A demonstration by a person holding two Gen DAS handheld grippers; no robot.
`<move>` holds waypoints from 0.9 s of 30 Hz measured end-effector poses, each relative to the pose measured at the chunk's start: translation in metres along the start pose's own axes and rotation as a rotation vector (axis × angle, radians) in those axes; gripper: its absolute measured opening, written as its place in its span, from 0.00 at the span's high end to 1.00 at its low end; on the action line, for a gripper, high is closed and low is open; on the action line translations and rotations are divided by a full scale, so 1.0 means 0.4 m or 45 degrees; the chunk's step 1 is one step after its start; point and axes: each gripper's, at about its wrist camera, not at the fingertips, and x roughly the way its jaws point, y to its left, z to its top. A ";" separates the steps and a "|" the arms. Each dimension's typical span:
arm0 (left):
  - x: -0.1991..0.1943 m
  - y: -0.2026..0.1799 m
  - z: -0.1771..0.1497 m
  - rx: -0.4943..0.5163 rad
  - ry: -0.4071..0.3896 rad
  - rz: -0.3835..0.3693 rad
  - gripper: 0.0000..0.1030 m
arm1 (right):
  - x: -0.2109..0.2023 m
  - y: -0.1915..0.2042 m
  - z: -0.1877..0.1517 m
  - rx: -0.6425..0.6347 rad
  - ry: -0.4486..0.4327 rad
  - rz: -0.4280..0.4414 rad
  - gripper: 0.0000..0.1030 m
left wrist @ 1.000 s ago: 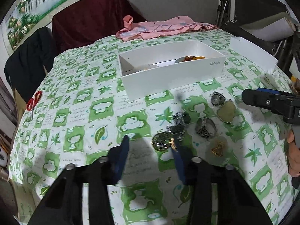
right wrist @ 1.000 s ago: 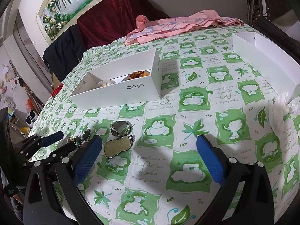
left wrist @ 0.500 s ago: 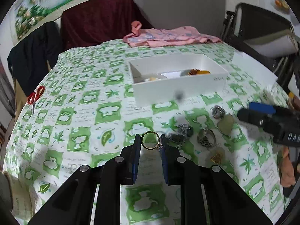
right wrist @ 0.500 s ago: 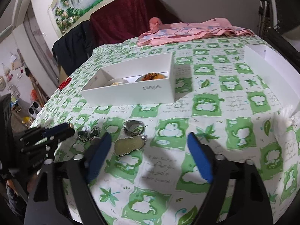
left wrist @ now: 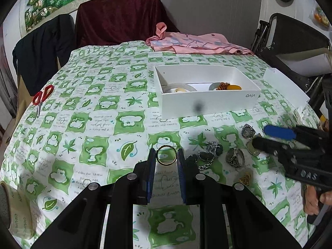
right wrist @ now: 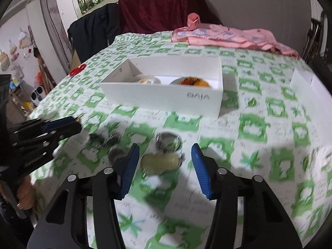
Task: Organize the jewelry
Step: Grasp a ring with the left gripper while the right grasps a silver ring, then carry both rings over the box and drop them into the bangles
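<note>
My left gripper (left wrist: pixel 166 155) is clamped on a gold ring (left wrist: pixel 166 154), with the white box (left wrist: pixel 207 101) at 1 o'clock. My right gripper (right wrist: pixel 164 155) stands apart around a pale pendant (right wrist: pixel 159 161).

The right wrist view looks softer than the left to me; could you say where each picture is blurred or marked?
Right wrist view: motion blur smears the tablecloth and jewelry, though the hand-held gripper stays sharp. Left wrist view: crisp overall, gold ring clear, with one dark smudge over the white box.
</note>
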 end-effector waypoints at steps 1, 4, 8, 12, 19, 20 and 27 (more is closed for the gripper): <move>0.000 0.001 0.000 0.000 -0.002 -0.001 0.80 | 0.010 0.002 0.009 -0.013 0.007 -0.019 0.51; 0.002 0.000 0.000 0.003 0.004 -0.001 0.80 | 0.050 -0.001 0.023 -0.021 0.076 -0.007 0.55; 0.004 -0.004 0.000 0.007 0.008 -0.005 0.80 | 0.042 0.010 0.022 -0.051 0.055 0.032 0.76; 0.004 -0.008 0.000 0.013 0.009 -0.001 0.80 | 0.005 0.015 0.012 -0.052 -0.026 0.067 0.76; 0.006 -0.009 -0.002 0.012 0.012 -0.001 0.80 | -0.002 0.002 0.005 0.005 -0.021 0.113 0.76; 0.006 -0.009 -0.002 0.013 0.011 0.000 0.80 | -0.004 -0.001 0.005 0.011 -0.023 0.115 0.76; -0.007 0.002 0.043 -0.022 -0.005 -0.028 0.80 | -0.059 -0.015 0.053 0.044 -0.101 0.119 0.76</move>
